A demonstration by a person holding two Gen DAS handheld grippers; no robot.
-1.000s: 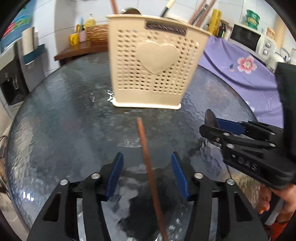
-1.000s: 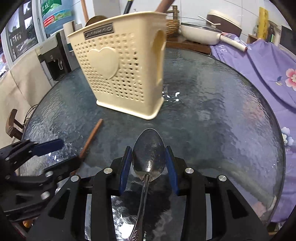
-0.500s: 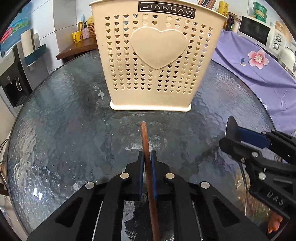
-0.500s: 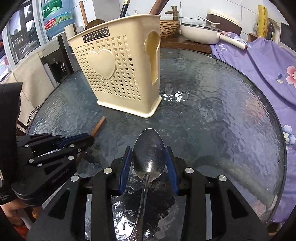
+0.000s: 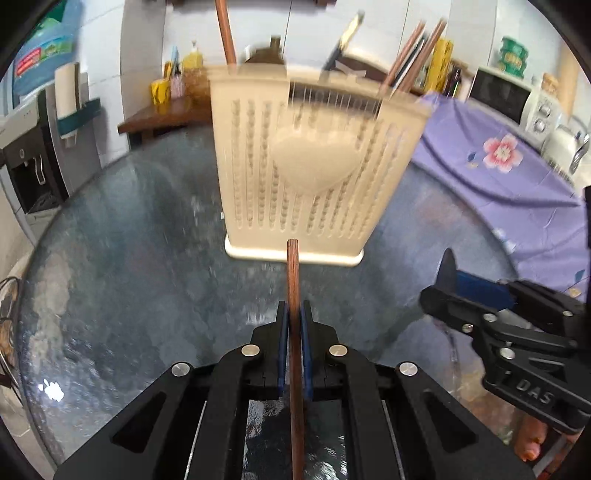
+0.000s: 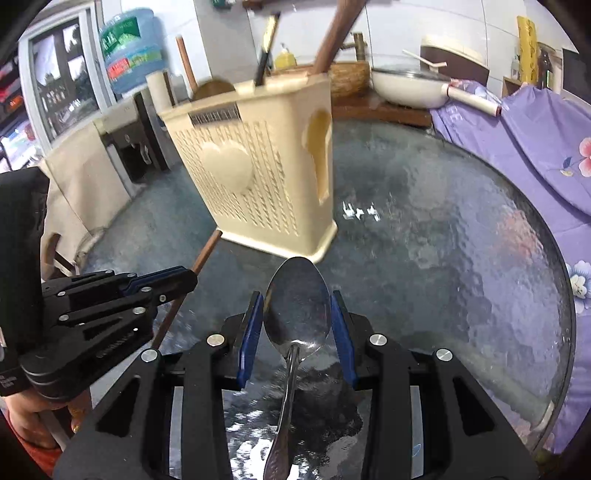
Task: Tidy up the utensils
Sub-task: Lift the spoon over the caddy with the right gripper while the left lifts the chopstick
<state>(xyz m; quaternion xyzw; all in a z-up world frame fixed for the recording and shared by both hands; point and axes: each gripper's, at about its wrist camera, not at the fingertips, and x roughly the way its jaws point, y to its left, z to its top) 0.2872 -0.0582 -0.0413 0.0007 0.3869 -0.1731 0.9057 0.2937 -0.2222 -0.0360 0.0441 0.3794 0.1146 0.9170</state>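
Note:
A cream perforated utensil holder (image 5: 314, 173) with a heart on its front stands on the round glass table (image 5: 129, 277). My left gripper (image 5: 294, 314) is shut on a brown wooden chopstick (image 5: 293, 273), whose tip points at the holder's base. In the right wrist view, the left gripper (image 6: 184, 282) holds that chopstick (image 6: 207, 251) just left of the holder (image 6: 258, 173). My right gripper (image 6: 297, 317) is shut on the bowl of a metal spoon (image 6: 297, 295), a little short of the holder's near corner. The left wrist view has the right gripper (image 5: 461, 291) at its right edge.
Several chopsticks (image 5: 410, 55) and a wooden handle (image 5: 225, 33) stick out of the holder. A purple flowered cloth (image 5: 498, 158) lies right of the table, with a microwave (image 5: 506, 96) behind. A water dispenser (image 5: 33, 162) stands at the left, a white pan (image 6: 406, 86) at the back.
My left jaws have closed on the chopstick and raised it off the glass. The right gripper has kept the spoon and stayed almost where it was.

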